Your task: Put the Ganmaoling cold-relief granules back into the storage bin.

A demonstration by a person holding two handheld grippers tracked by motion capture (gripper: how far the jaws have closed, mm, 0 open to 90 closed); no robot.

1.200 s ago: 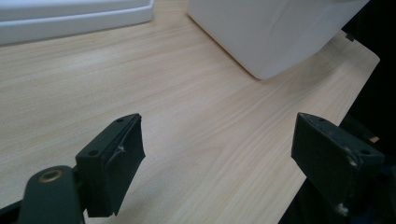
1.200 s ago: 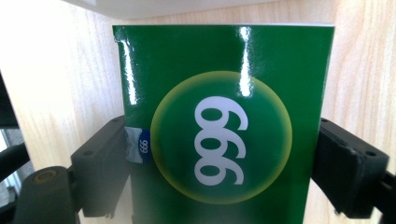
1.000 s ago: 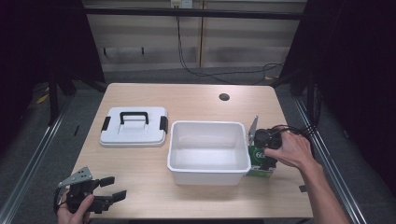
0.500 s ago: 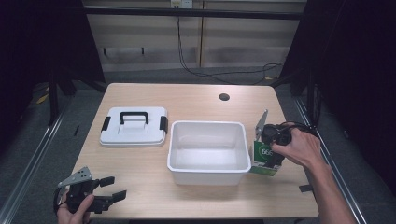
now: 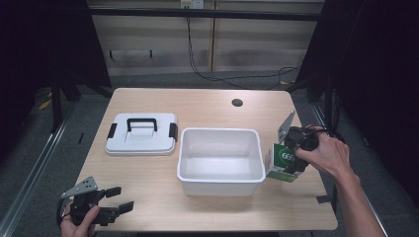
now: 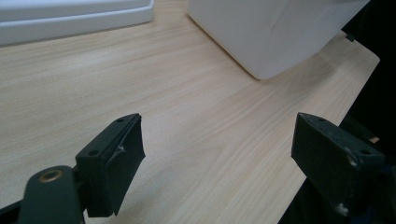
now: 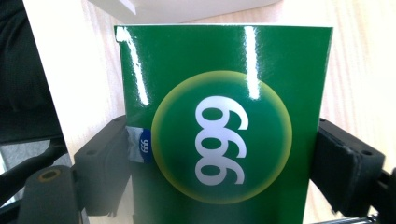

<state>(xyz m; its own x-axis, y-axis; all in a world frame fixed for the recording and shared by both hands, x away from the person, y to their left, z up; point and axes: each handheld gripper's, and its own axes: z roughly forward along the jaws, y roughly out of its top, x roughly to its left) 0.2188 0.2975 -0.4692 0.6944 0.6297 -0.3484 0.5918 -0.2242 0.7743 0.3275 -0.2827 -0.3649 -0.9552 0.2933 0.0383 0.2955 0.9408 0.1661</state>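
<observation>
The right gripper [image 7: 219,158] had its jaws clamped on the sides of a glossy green box [image 7: 224,126] printed with white "666" in a yellow-ringed circle, held tilted just off the right end of the white bin [image 5: 220,160]. At the table's [image 5: 207,103] near-left corner the left gripper [image 5: 111,210] rested with jaws wide apart. Farther left lay the white lid [image 5: 142,134] with black handle.

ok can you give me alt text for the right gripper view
A glossy green box with white "999" digits in a yellow-ringed circle stands close up, clamped at its sides between the right gripper's two black jaws. Behind it is a light wooden table, and a white bin's edge shows at the top.
</observation>
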